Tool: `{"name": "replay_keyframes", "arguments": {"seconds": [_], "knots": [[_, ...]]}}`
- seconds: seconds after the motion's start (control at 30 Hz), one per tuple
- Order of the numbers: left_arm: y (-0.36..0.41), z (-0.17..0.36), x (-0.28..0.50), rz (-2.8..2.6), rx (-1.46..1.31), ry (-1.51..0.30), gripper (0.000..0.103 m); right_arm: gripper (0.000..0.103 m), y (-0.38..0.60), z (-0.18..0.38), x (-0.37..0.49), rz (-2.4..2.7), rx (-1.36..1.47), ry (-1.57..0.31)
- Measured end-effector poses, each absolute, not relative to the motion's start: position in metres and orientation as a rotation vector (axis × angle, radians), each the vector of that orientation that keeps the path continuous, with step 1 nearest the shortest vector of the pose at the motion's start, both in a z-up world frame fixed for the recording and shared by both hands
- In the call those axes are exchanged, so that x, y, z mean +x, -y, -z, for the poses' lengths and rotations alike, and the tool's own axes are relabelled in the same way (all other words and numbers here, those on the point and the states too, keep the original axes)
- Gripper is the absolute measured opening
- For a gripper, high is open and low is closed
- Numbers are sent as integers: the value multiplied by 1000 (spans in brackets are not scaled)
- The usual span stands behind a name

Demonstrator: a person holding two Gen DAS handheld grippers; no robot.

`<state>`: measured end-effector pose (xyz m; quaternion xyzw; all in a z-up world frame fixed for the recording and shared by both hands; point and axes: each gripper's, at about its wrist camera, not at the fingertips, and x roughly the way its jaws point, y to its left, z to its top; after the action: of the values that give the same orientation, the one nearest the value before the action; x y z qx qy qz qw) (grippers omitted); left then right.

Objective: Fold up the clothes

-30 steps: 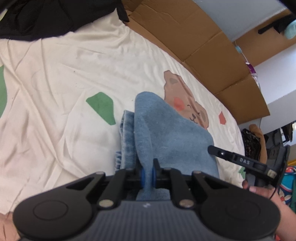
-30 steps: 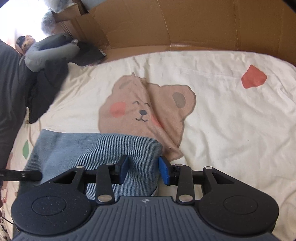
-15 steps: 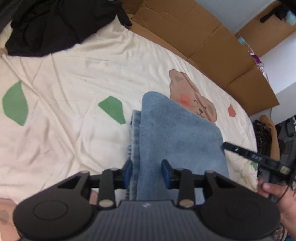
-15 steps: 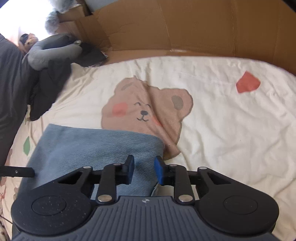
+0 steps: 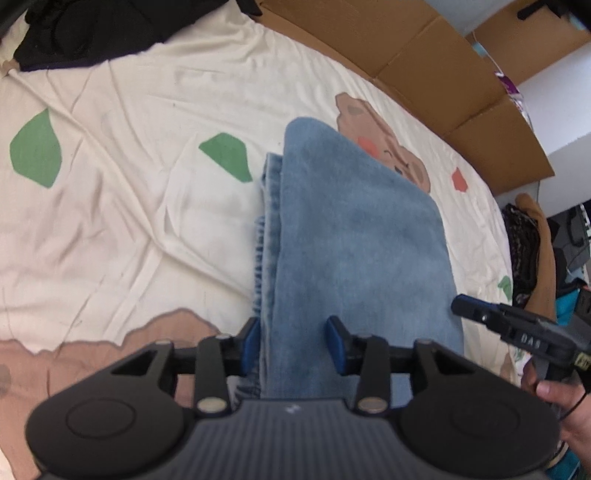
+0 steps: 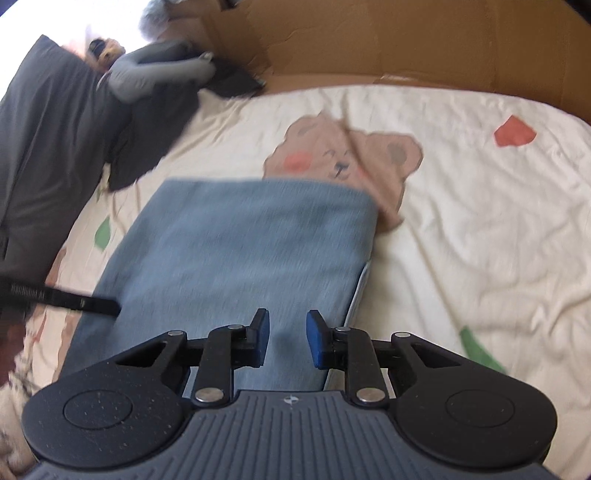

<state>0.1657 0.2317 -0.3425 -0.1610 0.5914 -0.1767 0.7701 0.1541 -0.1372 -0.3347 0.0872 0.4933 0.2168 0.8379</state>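
Folded blue jeans (image 5: 354,236) lie flat on the cream bedsheet (image 5: 110,206), with hem edges showing along their left side. My left gripper (image 5: 293,341) is open, its blue pads apart above the near end of the jeans, holding nothing. In the right wrist view the jeans (image 6: 236,251) lie in a blurred rectangle. My right gripper (image 6: 284,341) is open with a narrower gap, above the jeans' near edge and empty. The right gripper's finger tip (image 5: 469,306) shows at the jeans' right edge.
The sheet has bear (image 6: 351,158), green (image 5: 37,147) and red (image 6: 515,131) prints. Dark clothes (image 5: 92,26) lie at the far left of the bed. Cardboard panels (image 5: 424,51) line the far side. A grey pillow and grey clothing (image 6: 55,122) lie at the left.
My left gripper opened, let go of the jeans and pulled back. My right gripper drew back and rose over the jeans, staying open. The jeans now lie flat.
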Motion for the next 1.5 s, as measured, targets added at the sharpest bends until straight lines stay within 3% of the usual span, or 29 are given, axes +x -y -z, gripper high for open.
{"name": "replay_keyframes", "arguments": {"seconds": [0.13, 0.5, 0.67, 0.8, 1.03, 1.43, 1.5], "knots": [[-237, 347, 157, 386, -349, -1304, 53, 27, 137, 340, 135, -499, 166, -1075], [-239, 343, 134, 478, -284, -1363, 53, 27, 133, 340, 85, -593, 114, -1140], [-237, 341, 123, 514, -245, -1394, 51, 25, 136, 333, 79, -618, 118, -1173], [-238, 347, 121, 508, -255, -1398, 37, 24, 129, 337, 73, -649, 92, -1179], [-234, 350, 120, 521, -196, -1380, 31, 25, 124, 345, 78, -672, 73, -1208], [-247, 349, 118, 509, -301, -1408, 37, 25, 148, 341, 75, -818, 404, -1345], [-246, 350, 116, 513, -302, -1412, 38, 32, 150, 345, 73, -841, 469, -1372]]}}
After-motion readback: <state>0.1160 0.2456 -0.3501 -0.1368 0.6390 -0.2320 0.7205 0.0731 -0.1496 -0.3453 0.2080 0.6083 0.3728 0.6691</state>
